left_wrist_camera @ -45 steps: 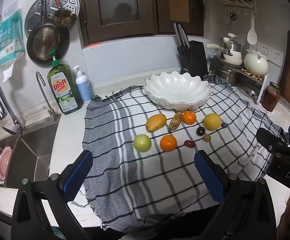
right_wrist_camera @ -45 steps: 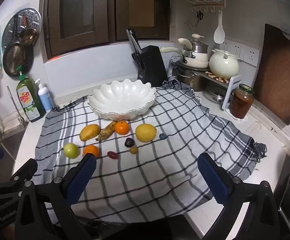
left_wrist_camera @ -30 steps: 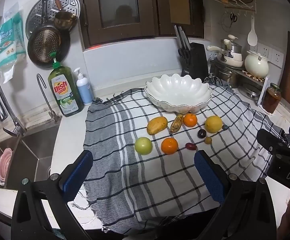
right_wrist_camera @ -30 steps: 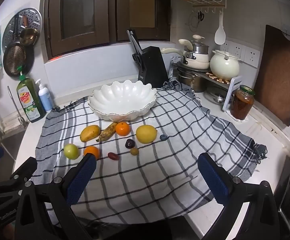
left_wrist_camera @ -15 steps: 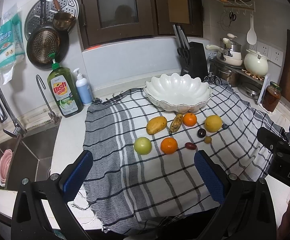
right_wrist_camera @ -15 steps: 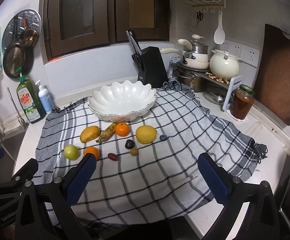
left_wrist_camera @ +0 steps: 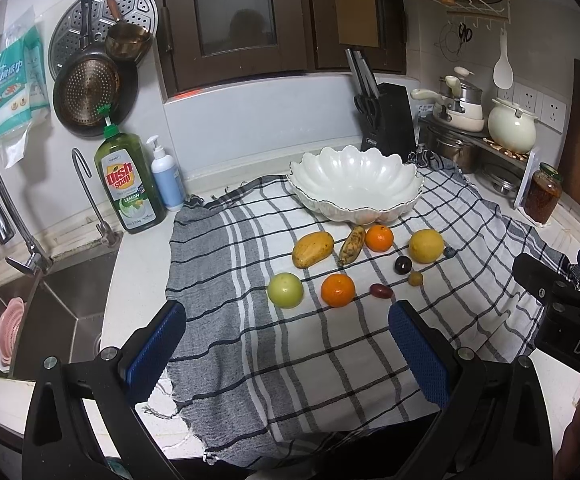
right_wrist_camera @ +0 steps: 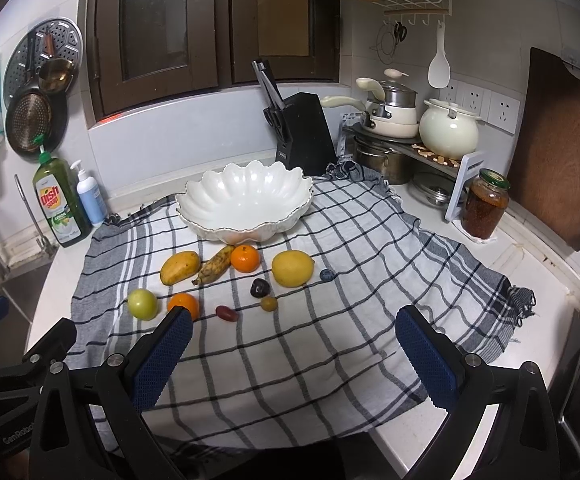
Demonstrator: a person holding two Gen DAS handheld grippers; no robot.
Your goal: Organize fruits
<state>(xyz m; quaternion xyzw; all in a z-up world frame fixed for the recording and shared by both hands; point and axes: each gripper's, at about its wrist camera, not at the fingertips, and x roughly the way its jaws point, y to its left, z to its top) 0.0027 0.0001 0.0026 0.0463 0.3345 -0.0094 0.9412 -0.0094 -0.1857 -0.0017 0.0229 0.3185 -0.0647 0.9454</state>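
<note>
Change: almost none since a second ago; both your grippers hover at the near edge of the cloth (left_wrist_camera: 329, 360), framing shifted only slightly.
Left gripper (left_wrist_camera: 286, 344): jaws wide apart, holding nothing, low over the cloth's near left part.
Right gripper (right_wrist_camera: 290, 354): jaws wide apart, nothing between them, over the cloth's near middle.
Fruit: all lie on the cloth ahead of your grippers, between them and the bowl (right_wrist_camera: 246, 204).
Back row: mango (left_wrist_camera: 312, 249), banana (left_wrist_camera: 351, 245), orange (left_wrist_camera: 379, 237) and lemon (left_wrist_camera: 426, 245), left to right, just before the bowl.
Front row: green apple (left_wrist_camera: 285, 289), second orange (left_wrist_camera: 337, 289), red grape (left_wrist_camera: 381, 291).
Small fruit: dark plum (left_wrist_camera: 403, 265), a brownish berry (left_wrist_camera: 415, 279) and a blue berry (left_wrist_camera: 449, 252) near the lemon.
Bowl: white, scalloped, upright, nothing visible inside.
Hidden: in the right view your left finger covers part of the second orange; the bowl's far floor is out of sight.
Cut off: your right gripper shows only as a black body at the left view's right edge.
Unclear: the kinds of the small berries.
</note>
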